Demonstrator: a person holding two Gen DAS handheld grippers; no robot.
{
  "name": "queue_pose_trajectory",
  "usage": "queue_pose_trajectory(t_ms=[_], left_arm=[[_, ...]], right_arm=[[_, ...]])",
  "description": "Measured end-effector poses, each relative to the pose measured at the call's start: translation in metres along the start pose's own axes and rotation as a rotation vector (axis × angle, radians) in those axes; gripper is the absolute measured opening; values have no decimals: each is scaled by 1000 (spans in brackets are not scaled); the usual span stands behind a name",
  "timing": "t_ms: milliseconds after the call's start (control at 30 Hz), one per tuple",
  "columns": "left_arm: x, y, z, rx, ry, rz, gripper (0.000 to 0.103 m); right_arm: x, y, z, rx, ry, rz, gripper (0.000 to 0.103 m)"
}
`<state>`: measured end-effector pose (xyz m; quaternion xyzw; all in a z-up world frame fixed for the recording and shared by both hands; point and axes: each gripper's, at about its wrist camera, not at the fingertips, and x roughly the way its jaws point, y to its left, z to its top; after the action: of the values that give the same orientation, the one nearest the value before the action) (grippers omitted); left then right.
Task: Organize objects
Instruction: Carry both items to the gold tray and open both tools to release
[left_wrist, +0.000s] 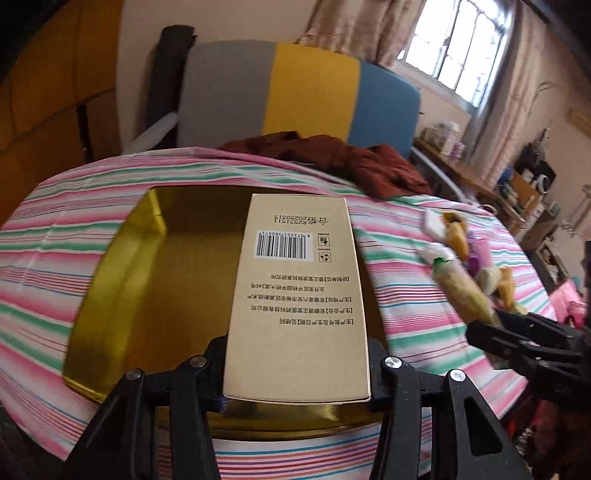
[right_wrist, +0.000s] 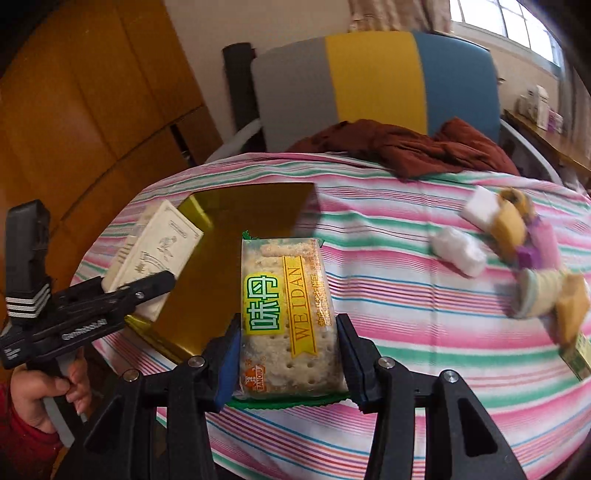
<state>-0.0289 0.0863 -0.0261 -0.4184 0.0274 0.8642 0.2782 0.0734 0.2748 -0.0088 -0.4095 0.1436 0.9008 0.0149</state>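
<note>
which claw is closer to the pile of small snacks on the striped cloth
Right. The right claw, shut on a Weidan cracker pack, is beside the snack pile. The left claw holds a tan box over the gold tray, farther off.

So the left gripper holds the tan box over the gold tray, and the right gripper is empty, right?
Not quite: the right gripper is shut on a cracker packet, as the right wrist view shows. The left gripper does hold the tan box over the gold tray.
</note>
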Motion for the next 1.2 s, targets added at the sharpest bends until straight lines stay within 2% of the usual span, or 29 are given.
queue_pose_trajectory(t_ms=[200,300,600,667,733,900,1000,1200], left_arm=[[17,49,-2,-33,55,90,51],[21,69,-3,-54,67,125,51],[34,94,-3,-58,123,212,52],[33,96,-2,-65,122,235,60],[26,97,-1,-83,103,237,80],[-8,102,1,-159,1,251,86],[-28,104,-1,-236,-72,251,96],[-40,95,-7,-339,-124,185,101]], right_arm=[[41,52,19,-49,68,56,48],[63,71,24,-58,102,55,48],[120,89,29,43,196,53,48],[131,90,29,68,213,62,50],[137,90,28,93,232,84,50],[119,85,25,107,200,183,50],[100,83,23,74,161,189,50],[65,80,23,-21,73,149,50]])
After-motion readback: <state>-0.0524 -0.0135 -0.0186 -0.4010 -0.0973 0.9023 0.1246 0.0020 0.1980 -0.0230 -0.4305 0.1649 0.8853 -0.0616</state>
